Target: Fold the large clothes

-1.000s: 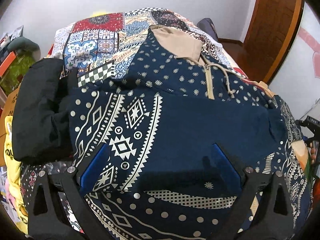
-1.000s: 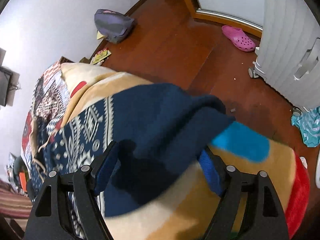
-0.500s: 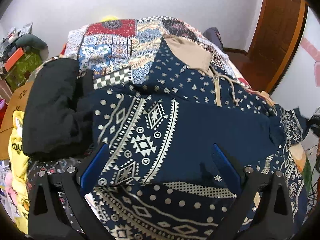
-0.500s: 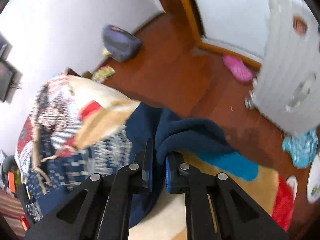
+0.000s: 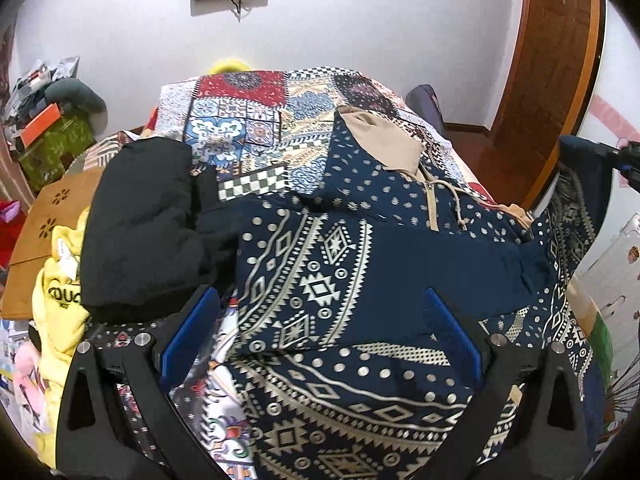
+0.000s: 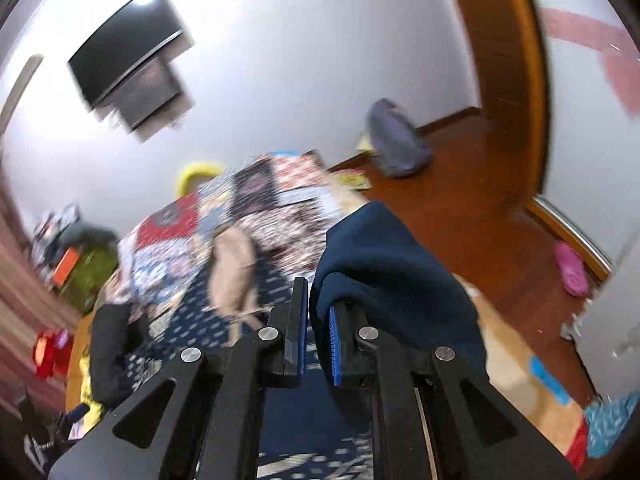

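A navy hoodie [image 5: 360,264] with a cream geometric pattern and a tan hood lining [image 5: 380,140] lies spread on the patchwork quilt [image 5: 256,120] of a bed. One sleeve is folded across its chest. My left gripper [image 5: 320,336] hovers above the lower body of the hoodie, jaws wide open, with nothing pinched. My right gripper [image 6: 318,332] is shut on the plain navy cuff of the other sleeve [image 6: 380,264] and holds it up off the bed. In the left wrist view that raised sleeve [image 5: 576,200] hangs at the far right from the right gripper [image 5: 624,156].
A black jacket [image 5: 140,224] and a yellow garment [image 5: 60,292] lie left of the hoodie. Boxes and clutter [image 5: 48,132] stand by the left wall. A wooden door [image 5: 552,60] is at the right. On the floor lie a grey bag [image 6: 396,140] and a pink slipper [image 6: 572,268].
My right gripper closed on the sleeve cuff, then rose and rolled, lifting the sleeve off the bed. My left gripper stayed open and drew up and back from the hoodie.
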Demonstrator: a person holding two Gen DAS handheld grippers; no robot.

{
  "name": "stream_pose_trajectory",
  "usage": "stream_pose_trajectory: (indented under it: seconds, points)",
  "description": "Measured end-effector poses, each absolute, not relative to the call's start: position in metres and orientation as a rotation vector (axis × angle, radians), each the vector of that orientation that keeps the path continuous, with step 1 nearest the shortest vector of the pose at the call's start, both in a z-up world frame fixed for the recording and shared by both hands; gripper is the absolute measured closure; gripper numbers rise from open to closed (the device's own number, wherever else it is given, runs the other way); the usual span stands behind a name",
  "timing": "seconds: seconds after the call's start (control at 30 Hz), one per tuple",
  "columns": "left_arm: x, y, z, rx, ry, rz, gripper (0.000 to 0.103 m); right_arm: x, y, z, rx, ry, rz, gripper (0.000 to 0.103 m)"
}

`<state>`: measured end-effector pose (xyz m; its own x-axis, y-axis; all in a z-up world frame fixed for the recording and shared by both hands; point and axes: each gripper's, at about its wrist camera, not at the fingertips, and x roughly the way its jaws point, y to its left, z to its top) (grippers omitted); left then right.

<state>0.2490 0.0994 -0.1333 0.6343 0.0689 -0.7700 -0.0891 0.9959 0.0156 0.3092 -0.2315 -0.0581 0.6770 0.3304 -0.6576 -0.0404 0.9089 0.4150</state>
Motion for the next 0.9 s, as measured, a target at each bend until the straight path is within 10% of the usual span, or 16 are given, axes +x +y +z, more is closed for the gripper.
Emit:
stream_pose_trajectory:
  seconds: [0.6,0.77,0.9]
  points:
    - [0.227,0.121,-0.149,-0.042,0.939,0.108,0.001,0.289,-0.071,-0.203,0.083,1.286,0.45,0.091]
    - [0.232,0.105,-0.149,-0.013,0.947,0.085,0.001,0.283,-0.081,-0.192,0.102,1.315,0.535,0.047]
    - [0.24,0.086,-0.141,0.017,0.931,0.056,0.001,0.268,-0.089,-0.173,0.011,1.244,0.534,0.045]
